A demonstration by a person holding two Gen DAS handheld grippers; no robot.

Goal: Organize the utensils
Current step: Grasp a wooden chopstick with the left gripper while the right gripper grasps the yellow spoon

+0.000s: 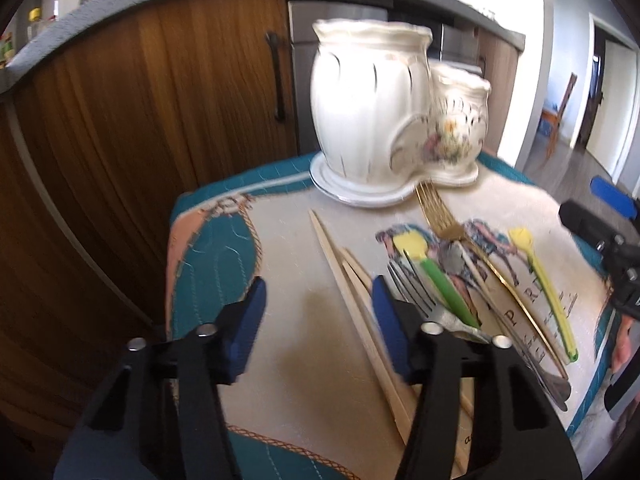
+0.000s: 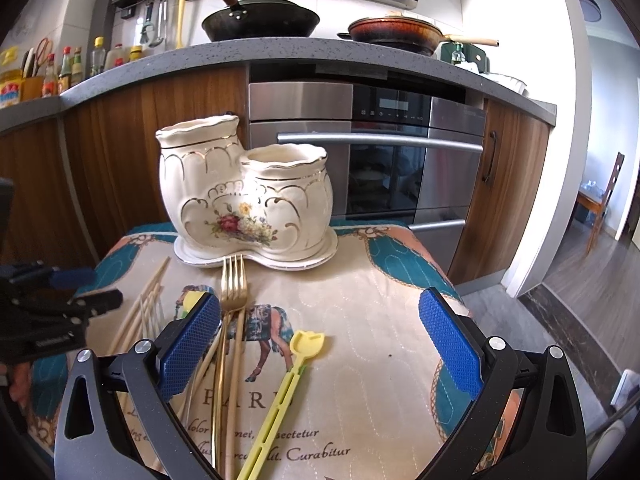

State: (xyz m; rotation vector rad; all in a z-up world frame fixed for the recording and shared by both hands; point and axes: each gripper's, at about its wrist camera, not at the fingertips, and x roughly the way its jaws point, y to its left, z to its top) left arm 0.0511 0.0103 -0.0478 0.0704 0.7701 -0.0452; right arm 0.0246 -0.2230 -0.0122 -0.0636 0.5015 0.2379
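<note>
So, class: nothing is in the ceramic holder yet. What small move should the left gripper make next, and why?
Probably shift the left gripper right over the wooden chopsticks and close. Its jaws hold nothing, the chopsticks lie beside its right finger, and the ceramic holder stands empty.

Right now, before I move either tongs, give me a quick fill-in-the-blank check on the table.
1. The gold fork has its tines pointing toward the ceramic ____.
2. The holder has ____ openings, both empty.
3. The right tongs stand ____, holding nothing.
4. The chopsticks lie on the cloth, made of ____.

Missing words: holder; two; open; wood
</note>
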